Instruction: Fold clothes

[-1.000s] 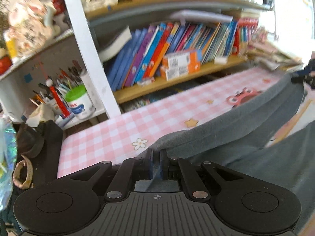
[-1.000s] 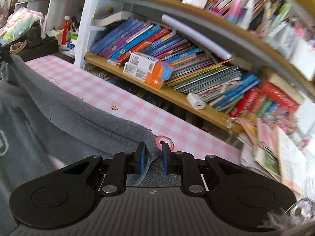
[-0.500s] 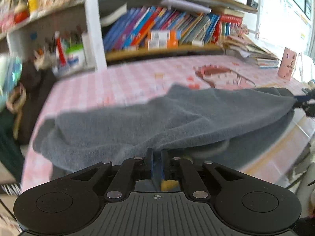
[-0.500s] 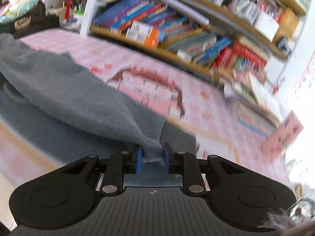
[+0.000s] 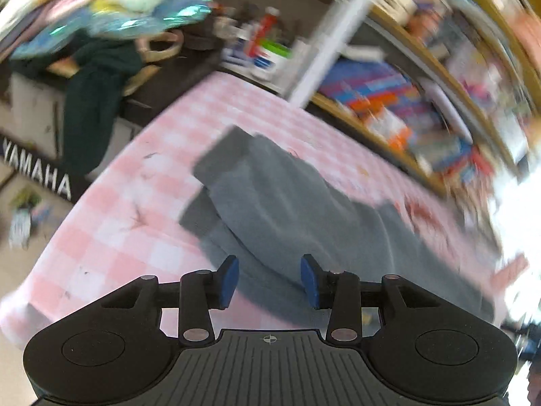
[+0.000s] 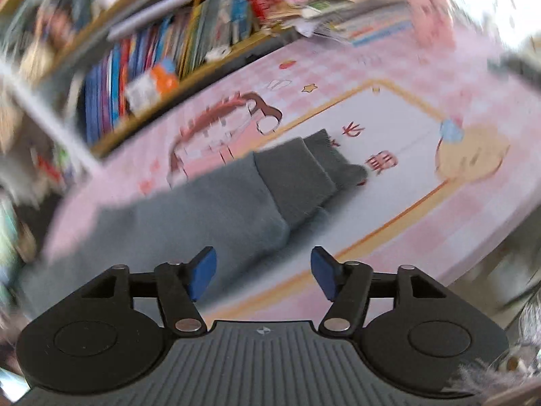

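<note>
One grey sweatshirt (image 5: 297, 203) lies folded lengthwise along the pink checked tablecloth (image 5: 111, 216), cuffs stacked near the table's ends. The left gripper (image 5: 269, 280) and right gripper (image 6: 263, 272) are both opening, nothing pinched; best lift clear without dragging the fold. Two grippers, one garment.

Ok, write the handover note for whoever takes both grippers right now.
Left gripper: jaws opening, nothing pinched; grey garment lies under it.
Right gripper: jaws opening, nothing pinched; the garment's edge is just ahead of it.
Garment: flat on the pink checked tablecloth, in front of the bookshelf, doubled over lengthwise, cuffs stacked at the right end.
Done: one fold laid and let go.
Left: probably fold it shorter, then smooth it.
</note>
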### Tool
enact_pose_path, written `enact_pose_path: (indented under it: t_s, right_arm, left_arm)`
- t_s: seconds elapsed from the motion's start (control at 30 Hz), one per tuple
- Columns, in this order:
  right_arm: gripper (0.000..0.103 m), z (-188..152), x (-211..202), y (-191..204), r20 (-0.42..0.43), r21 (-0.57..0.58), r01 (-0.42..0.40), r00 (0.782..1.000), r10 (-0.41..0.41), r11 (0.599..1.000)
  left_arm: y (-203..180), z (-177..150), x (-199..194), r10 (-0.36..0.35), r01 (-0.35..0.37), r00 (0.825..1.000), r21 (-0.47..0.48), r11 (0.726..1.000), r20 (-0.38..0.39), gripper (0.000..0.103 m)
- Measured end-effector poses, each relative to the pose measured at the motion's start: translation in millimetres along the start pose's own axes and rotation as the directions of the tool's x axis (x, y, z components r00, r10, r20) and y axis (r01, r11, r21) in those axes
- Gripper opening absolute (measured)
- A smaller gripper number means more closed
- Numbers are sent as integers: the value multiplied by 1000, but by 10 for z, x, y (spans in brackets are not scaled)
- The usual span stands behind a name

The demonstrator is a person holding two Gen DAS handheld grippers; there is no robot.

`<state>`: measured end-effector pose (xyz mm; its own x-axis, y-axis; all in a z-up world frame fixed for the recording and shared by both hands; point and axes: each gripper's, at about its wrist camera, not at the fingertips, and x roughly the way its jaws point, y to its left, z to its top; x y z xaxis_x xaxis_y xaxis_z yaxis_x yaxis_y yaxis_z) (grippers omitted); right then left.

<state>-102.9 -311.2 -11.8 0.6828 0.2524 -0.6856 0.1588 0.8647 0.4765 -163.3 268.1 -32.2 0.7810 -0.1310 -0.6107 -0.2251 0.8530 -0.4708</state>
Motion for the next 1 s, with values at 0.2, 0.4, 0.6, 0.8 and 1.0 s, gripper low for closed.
enact_pose_path:
  t_s: [0.2, 0.4, 0.6, 0.8, 1.0]
  right_arm:
    - [55, 270, 309, -120, -30, 304, 26, 999, -18, 952]
    - [10, 463, 504, -116, -97, 333, 143, 988, -116, 932]
    - [7, 754, -266, 275, 247, 30, 31, 968, -37, 999]
    - [14, 607, 447, -231, -29, 64, 259, 966, -258, 964]
    - [22, 481, 513, -298, -15, 70, 266, 964, -266, 961]
  left_arm:
    - [14, 42, 16, 4, 0, 999, -88, 996, 54, 43]
    - [56, 88, 47, 42, -34, 997, -127, 991, 65, 47]
    - [89, 112, 55, 57, -43, 996, -181, 983, 72, 47]
    - [47, 60, 182, 55, -43, 997, -237, 971, 46, 48]
    - [6, 104, 360, 66, -62, 998, -284, 957, 7, 45]
